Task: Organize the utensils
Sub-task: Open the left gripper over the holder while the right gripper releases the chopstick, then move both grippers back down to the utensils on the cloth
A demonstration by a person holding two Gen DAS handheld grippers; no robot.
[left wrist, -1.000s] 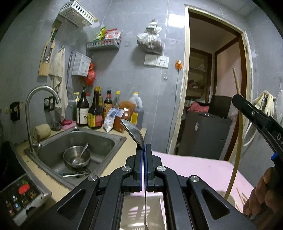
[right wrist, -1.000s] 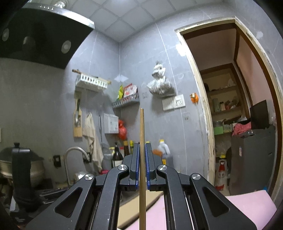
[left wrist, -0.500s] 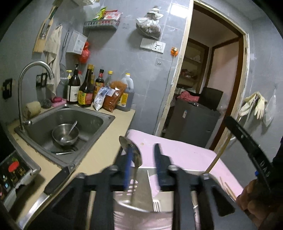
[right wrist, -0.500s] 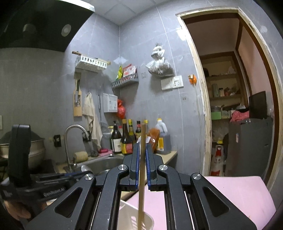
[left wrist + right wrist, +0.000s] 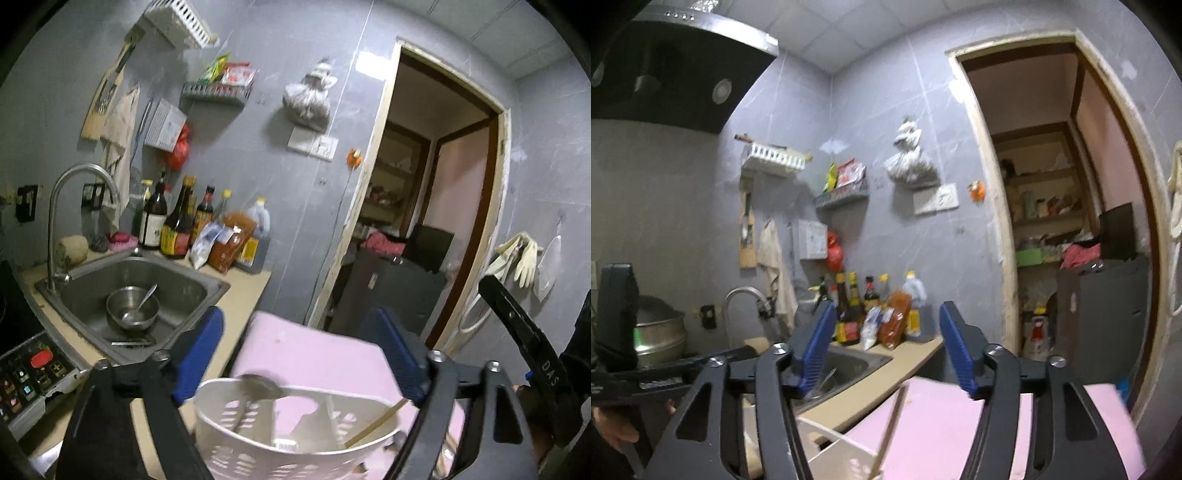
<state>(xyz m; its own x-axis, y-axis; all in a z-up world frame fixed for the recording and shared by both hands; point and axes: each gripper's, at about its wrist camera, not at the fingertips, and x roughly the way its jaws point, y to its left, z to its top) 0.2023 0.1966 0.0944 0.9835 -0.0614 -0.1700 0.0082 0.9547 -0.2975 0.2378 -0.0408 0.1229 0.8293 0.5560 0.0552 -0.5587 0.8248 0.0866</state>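
Sink (image 5: 184,291): steel, set in the beige counter at left, holding a metal bowl (image 5: 132,308) with a spoon leaning in it.
Faucet (image 5: 64,206): curved, at the sink's far left corner.
Bottles (image 5: 177,225): dark sauce bottles and an oil jug grouped on the counter beyond the sink, against the grey wall.
Wall: white rack (image 5: 181,22) high up, small shelf of packets (image 5: 218,88), hanging plastic bag (image 5: 306,99), switch plate (image 5: 314,144).
Doorway (image 5: 436,206): far right, open onto a room with shelves.
Gloves (image 5: 521,258): hanging on the right wall.
Range hood (image 5: 672,70): upper left in the right wrist view, a steel pot (image 5: 659,332) below it.
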